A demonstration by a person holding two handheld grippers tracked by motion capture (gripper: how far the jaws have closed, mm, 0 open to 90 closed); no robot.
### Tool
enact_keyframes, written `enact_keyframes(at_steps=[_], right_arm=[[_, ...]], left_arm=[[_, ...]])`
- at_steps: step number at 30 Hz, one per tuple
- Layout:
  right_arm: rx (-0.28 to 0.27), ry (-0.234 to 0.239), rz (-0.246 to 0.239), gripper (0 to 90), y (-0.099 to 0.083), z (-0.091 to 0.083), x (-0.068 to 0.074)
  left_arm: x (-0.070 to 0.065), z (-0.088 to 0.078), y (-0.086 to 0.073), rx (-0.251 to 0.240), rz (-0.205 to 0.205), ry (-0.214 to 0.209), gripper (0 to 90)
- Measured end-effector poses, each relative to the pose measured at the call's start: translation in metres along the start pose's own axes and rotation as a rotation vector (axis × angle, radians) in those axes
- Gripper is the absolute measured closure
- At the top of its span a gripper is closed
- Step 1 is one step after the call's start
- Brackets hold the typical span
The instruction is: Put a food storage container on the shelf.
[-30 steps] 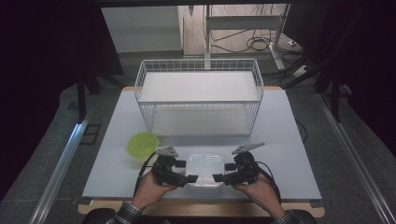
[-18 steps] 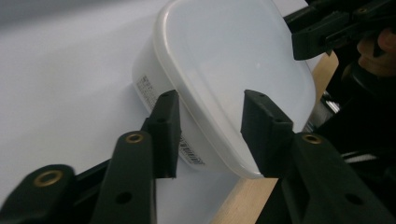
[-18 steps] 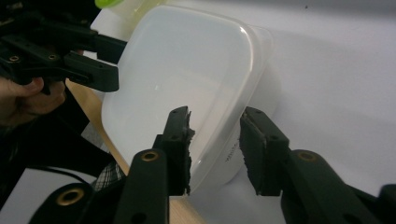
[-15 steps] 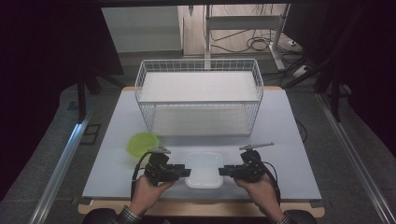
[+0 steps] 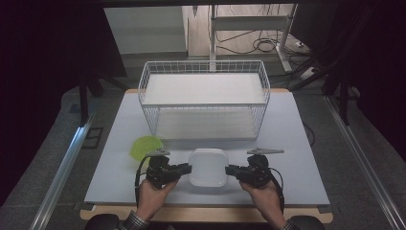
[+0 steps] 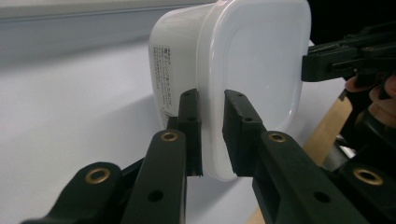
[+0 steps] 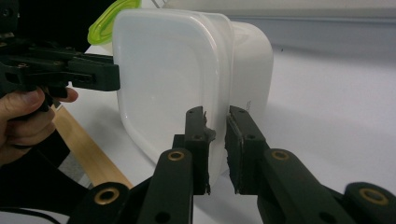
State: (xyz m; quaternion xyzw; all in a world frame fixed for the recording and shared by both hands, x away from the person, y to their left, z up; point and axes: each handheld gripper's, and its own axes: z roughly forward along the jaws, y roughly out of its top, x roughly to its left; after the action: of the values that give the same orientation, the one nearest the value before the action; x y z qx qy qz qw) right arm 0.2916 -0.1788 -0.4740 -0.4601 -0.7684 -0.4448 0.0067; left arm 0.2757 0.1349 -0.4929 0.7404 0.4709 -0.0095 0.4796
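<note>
A white plastic container [image 5: 208, 166] with its lid on rests on the table near the front edge. My left gripper [image 5: 187, 168] comes at it from the left. In the left gripper view its jaws [image 6: 212, 100] have just been closing and pinch the container [image 6: 252, 70] at the lid's rim. My right gripper [image 5: 229, 169] comes in from the right. Its jaws [image 7: 215, 114] have also just been closing and clamp the opposite rim of the container [image 7: 173, 79]. Each gripper view shows the other gripper [image 6: 327, 60] [image 7: 93, 72] at the far side.
A lime-green lid [image 5: 146, 147] lies on the table just behind the left gripper. A white wire basket [image 5: 203, 62] stands across the back half of the pale table [image 5: 287, 134]. The wooden front edge runs just under the hands.
Both pairs of jaws went from wide apart to closed on the container's two side rims. The hands stayed in place on either side of it.
</note>
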Motion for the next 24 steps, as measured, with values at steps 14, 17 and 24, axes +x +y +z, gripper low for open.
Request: enact_keyframes(at_steps=[14, 17, 24], right_arm=[[-0.095, 0.016, -0.104, 79.2, 0.04, -0.012, 0.011], [-0.115, 0.016, -0.119, 79.2, 0.051, -0.015, 0.013], [-0.151, 0.011, -0.152, 79.2, 0.073, -0.023, 0.019]], left_arm=[[-0.011, -0.027, 0.044, -0.089, 0.108, 0.051, 78.5], [-0.012, -0.031, 0.054, -0.106, 0.119, 0.056, 78.6], [-0.016, -0.04, 0.073, -0.144, 0.136, 0.065, 78.5]])
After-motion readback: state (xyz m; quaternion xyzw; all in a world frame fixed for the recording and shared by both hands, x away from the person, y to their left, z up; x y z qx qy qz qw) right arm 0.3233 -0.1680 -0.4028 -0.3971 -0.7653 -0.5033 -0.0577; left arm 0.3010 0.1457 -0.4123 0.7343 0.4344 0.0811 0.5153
